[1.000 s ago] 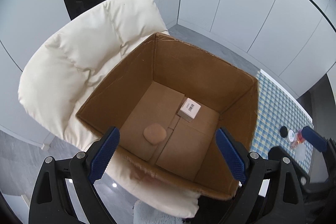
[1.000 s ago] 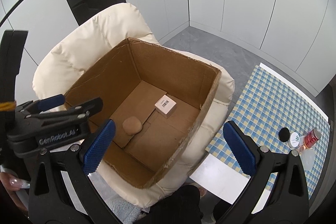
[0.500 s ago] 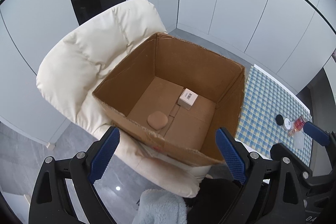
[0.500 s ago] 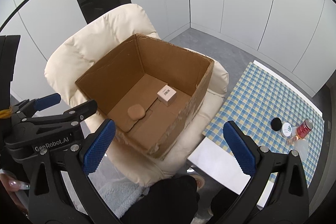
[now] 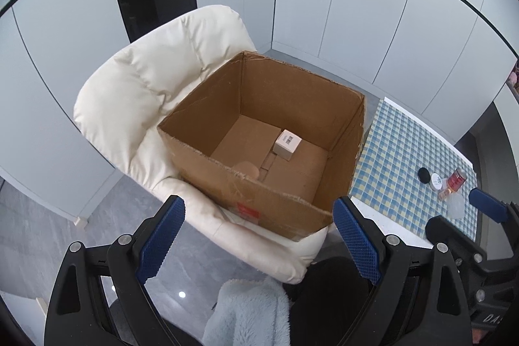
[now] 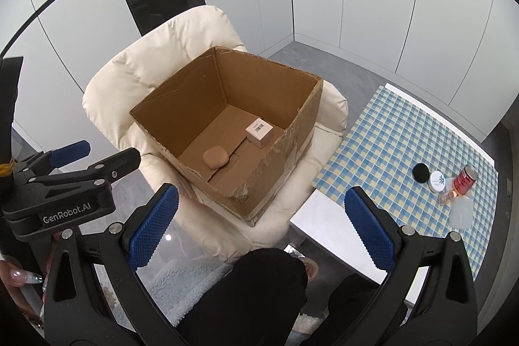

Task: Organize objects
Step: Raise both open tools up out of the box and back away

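Note:
An open cardboard box [image 5: 259, 187] rests on a cream armchair [image 5: 155, 70]. On its floor lie a small white barcoded carton [image 5: 287, 144] and a tan rounded case [image 6: 214, 158]; in the left wrist view the box's near wall half hides the case. My left gripper [image 5: 258, 235] hangs open and empty, short of the box's near wall and above it. My right gripper [image 6: 259, 226] is also open with nothing between its fingers, off the box's [image 6: 227, 184] near corner. The carton [image 6: 259, 131] sits near the box's right wall.
A table with a blue checked cloth [image 6: 389, 135] stands right of the chair, carrying a black lid [image 6: 420, 172], a white jar [image 6: 438, 181] and a red bottle [image 6: 464, 180]. A person's dark-clothed leg [image 6: 259, 291] and pale blue fleece [image 5: 246, 313] are below the grippers.
Both grippers have drawn back and up from the box, which now looks smaller and farther. Their jaws kept the same width.

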Demonstrator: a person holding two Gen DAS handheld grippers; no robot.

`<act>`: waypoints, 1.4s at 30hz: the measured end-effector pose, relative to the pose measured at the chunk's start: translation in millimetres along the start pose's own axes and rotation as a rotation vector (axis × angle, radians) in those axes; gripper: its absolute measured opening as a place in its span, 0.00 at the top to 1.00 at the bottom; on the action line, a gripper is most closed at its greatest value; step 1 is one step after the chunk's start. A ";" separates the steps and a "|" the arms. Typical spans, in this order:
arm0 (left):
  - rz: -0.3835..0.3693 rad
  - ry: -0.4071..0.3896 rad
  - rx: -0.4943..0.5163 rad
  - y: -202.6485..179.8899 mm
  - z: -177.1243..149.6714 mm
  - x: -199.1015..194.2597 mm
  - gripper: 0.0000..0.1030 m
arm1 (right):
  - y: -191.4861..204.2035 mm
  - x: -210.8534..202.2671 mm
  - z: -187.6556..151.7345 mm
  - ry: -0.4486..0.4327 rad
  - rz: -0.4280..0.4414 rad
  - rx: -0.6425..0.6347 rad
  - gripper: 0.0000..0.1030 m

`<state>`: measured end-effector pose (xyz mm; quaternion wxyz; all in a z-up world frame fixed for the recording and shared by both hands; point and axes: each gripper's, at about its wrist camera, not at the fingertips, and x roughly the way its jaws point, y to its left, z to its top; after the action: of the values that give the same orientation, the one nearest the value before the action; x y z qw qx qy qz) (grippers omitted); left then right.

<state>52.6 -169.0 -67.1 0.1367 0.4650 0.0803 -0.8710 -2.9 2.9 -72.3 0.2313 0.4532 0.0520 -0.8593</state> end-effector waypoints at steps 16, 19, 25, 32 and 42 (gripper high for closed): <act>-0.034 -0.017 -0.042 15.1 -35.7 -26.2 0.10 | 3.1 -22.8 -41.1 0.008 0.020 0.005 0.00; -0.038 -0.016 -0.038 17.2 -43.6 -30.8 0.10 | 4.2 -26.5 -49.0 0.012 0.021 -0.003 0.00; -0.057 0.011 -0.042 18.5 -55.9 -29.4 0.10 | 7.3 -31.7 -59.0 0.015 0.019 -0.013 0.00; -0.058 -0.001 -0.027 13.0 -56.2 -31.9 0.10 | 7.1 -34.6 -63.9 0.014 0.008 -0.014 0.00; -0.065 0.007 -0.018 6.7 -57.1 -30.2 0.10 | 4.4 -34.4 -64.4 0.016 0.009 -0.011 0.00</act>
<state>115.7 -155.1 -73.8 0.1120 0.4639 0.1037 -0.8726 64.4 30.3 -81.8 0.2373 0.4591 0.0565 -0.8542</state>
